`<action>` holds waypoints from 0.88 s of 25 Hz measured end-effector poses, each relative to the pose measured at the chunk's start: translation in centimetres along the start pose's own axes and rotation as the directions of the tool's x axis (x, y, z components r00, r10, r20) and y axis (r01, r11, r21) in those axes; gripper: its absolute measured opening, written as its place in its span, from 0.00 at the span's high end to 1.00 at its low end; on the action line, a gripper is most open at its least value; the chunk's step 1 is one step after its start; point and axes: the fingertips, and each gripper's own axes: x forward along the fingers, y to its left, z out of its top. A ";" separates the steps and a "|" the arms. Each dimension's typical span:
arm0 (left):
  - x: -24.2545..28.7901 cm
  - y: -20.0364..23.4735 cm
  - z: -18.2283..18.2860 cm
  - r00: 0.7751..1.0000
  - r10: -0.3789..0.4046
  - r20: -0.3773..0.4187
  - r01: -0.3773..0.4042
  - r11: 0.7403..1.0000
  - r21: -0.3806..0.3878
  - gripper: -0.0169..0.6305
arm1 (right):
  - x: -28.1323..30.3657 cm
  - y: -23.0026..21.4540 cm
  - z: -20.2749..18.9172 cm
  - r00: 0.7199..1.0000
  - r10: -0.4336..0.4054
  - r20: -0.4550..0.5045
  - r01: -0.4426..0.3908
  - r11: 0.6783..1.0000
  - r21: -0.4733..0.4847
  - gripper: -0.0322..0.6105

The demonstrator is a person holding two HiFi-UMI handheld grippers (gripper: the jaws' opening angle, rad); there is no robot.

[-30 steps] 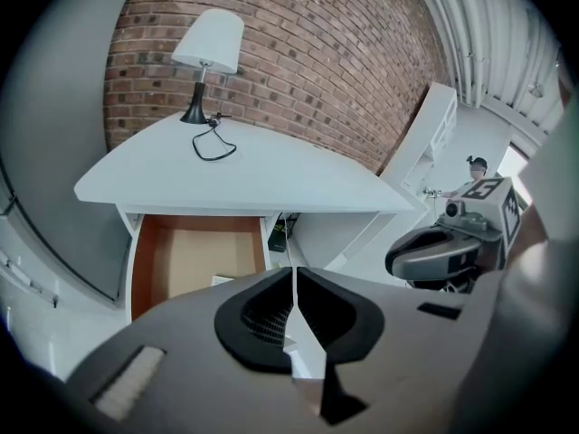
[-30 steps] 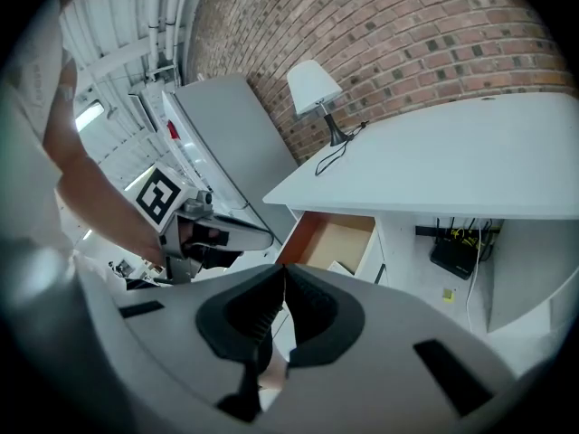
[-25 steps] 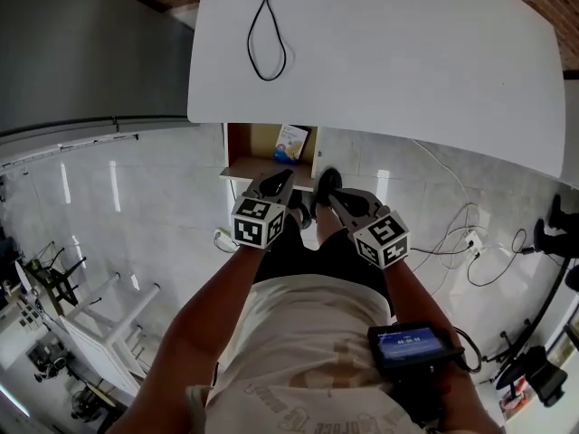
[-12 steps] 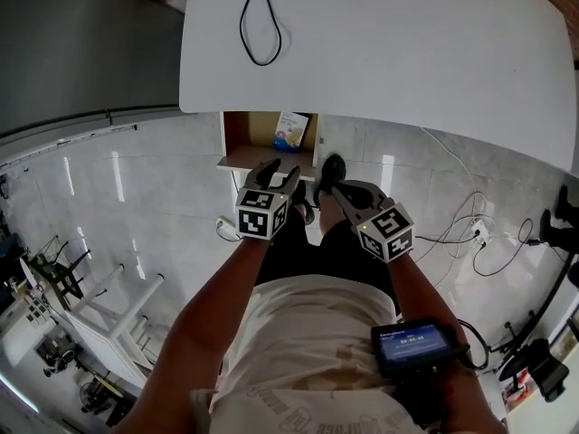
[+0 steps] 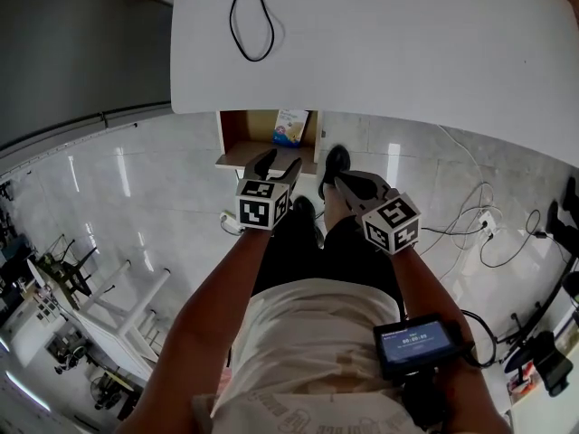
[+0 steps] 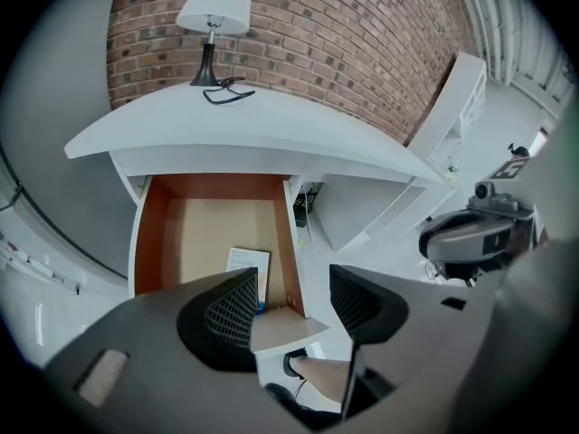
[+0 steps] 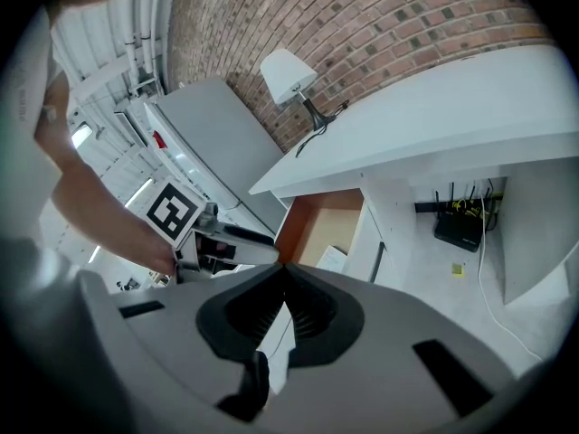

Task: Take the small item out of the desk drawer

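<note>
The desk drawer (image 5: pixel 237 139) stands pulled out under the white desk top (image 5: pixel 380 52). In it lies a small white and blue packet (image 5: pixel 290 127), flat near the drawer's right wall (image 6: pixel 247 266). My left gripper (image 5: pixel 277 164) hangs just in front of the drawer's front panel (image 6: pixel 282 328). Its jaws have just been opening and stand apart with nothing between the pads (image 6: pixel 226 313). My right gripper (image 5: pixel 338 179) is beside it to the right, shut and empty (image 7: pixel 282 271). The open drawer (image 7: pixel 318 222) and the packet (image 7: pixel 332 259) show past its tips.
A lamp (image 6: pixel 215 7) and a looped black cable (image 5: pixel 251 21) are on the desk top. The person's shoe (image 5: pixel 333 163) is below the drawer. Cables (image 5: pixel 479 233) trail on the floor at right, a router (image 7: pixel 457 229) sits under the desk, a white rack (image 5: pixel 118 315) lies at left.
The left gripper's jaws have gone from shut to apart. Both grippers have sunk a little and sit closer to the drawer front. The right gripper stays shut.
</note>
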 end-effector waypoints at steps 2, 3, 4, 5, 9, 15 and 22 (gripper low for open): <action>0.7 0.4 -0.1 1.000 0.006 -0.009 -0.006 1.000 0.005 0.59 | 0.3 -0.5 -0.3 1.000 -0.004 -0.007 0.004 1.000 0.000 0.94; 0.9 0.5 -0.1 1.000 0.010 -0.014 -0.010 1.000 0.006 0.58 | 0.4 -0.7 -0.4 1.000 -0.005 -0.012 0.005 1.000 -0.002 0.94; 1.2 0.6 -0.2 1.000 0.015 -0.018 -0.015 1.000 0.004 0.57 | 0.4 -0.9 -0.6 1.000 -0.007 -0.016 0.007 1.000 -0.004 0.94; 1.3 0.7 -0.2 1.000 0.019 -0.022 -0.019 1.000 0.001 0.56 | 0.5 -1.0 -0.7 1.000 -0.009 -0.019 0.009 1.000 -0.006 0.94; 2.2 1.2 -0.5 0.999 0.024 -0.042 -0.025 0.999 -0.024 0.51 | 1.0 -1.5 -1.1 0.999 -0.018 -0.027 0.018 1.000 -0.007 0.94; 3.5 2.1 -1.2 0.996 0.057 -0.062 -0.059 0.998 -0.032 0.43 | 1.6 -1.8 -1.7 0.999 -0.012 -0.036 0.012 1.000 -0.003 0.94; 5.1 3.4 -1.5 0.993 0.083 -0.085 -0.085 0.996 -0.011 0.41 | 1.8 -2.8 -2.3 0.999 -0.025 -0.045 0.025 1.000 -0.001 0.94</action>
